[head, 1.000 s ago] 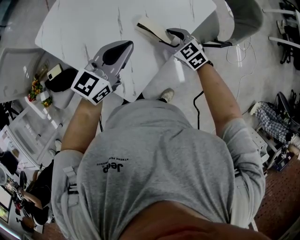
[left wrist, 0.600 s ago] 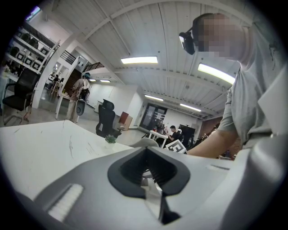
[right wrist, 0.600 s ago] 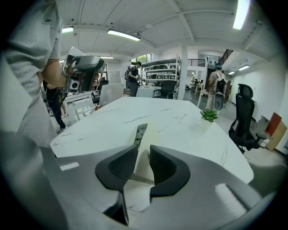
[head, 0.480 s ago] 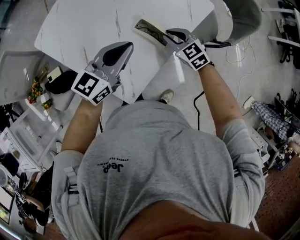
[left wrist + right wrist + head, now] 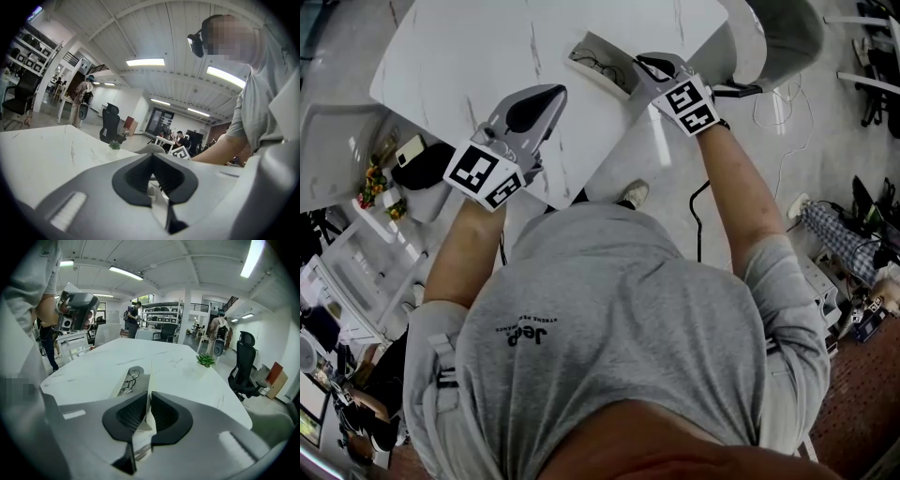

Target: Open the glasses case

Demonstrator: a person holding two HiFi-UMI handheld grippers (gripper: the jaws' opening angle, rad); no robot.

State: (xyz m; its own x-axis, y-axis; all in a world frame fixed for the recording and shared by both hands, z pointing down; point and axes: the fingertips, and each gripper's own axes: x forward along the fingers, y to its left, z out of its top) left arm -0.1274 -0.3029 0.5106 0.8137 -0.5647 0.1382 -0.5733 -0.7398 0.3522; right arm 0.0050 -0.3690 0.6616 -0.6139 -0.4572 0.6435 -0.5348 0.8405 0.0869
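The table (image 5: pixel 487 47) is white with thin grey marble veins. On it, the glasses case (image 5: pixel 592 52) is cream outside and grey inside, and holds thin dark-framed glasses (image 5: pixel 132 377). Over the table's near edge, the left gripper (image 5: pixel 555 91) is pale grey with black pads, and its marker cube (image 5: pixel 483 173) is white with black squares. Nearer than the table, the person's shirt (image 5: pixel 609 319) is plain grey with small dark lettering. A green plant (image 5: pixel 205 360) stands on the table, and beyond the table an office chair (image 5: pixel 244 364) is black.
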